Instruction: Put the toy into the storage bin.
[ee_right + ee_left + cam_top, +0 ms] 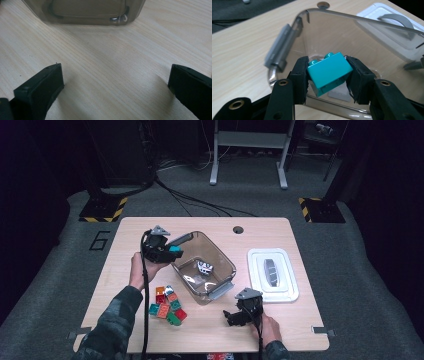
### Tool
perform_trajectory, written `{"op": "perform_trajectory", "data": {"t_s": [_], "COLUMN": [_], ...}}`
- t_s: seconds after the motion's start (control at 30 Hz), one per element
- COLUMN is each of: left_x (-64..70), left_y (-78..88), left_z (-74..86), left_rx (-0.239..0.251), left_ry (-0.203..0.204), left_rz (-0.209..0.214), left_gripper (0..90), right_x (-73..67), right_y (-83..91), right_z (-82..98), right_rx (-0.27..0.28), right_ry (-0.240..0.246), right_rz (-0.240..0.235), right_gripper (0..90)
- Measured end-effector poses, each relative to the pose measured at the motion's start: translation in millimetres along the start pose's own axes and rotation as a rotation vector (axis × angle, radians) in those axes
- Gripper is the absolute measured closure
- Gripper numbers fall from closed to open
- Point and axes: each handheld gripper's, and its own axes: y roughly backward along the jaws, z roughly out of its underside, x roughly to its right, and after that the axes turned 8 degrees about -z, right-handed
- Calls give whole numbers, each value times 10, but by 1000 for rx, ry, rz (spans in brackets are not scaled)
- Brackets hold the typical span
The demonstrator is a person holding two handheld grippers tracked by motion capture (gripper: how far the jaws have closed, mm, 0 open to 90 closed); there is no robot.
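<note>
- Teal plastic is what your left gripper [329, 72] has clamped: a small two-stud brick [329, 72], pinched by its sides between both jaws and tilted a little.
- You hold that brick just above the near rim of the clear smoky bin [227, 264], probably so it drops inside when you release it.
- Your right gripper [115, 82] rests low over the bare wooden surface [105, 62] just beside the bin's latch end, jaws spread wide with nothing between them; it looks parked, out of the left hand's way.
- The loose bricks [167, 305] lie in a cluster near your left forearm, within short reach of the bin.
- The white lid [272, 275] sits apart to the right, leaving the bin's mouth open.
- Something small and pale lies on the bin floor [205, 267]; you cannot tell what it is.
- The tinted wall blurs what lies behind it.
</note>
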Motion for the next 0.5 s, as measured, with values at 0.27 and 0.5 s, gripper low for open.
{"op": "perform_trajectory", "data": {"t_s": [0.27,0.5], "left_x": [49,45], "left_y": [-121,-121], "left_z": [83,107], "left_rx": [-60,-71], "left_ry": [-8,-10], "left_rz": [21,22], "left_gripper": [546,530], "right_x": [1,0], "right_y": [0,0], "right_z": [0,0], "right_rx": [0,0], "right_ry": [1,1], "right_rz": [0,0], "right_gripper": [0,0]}}
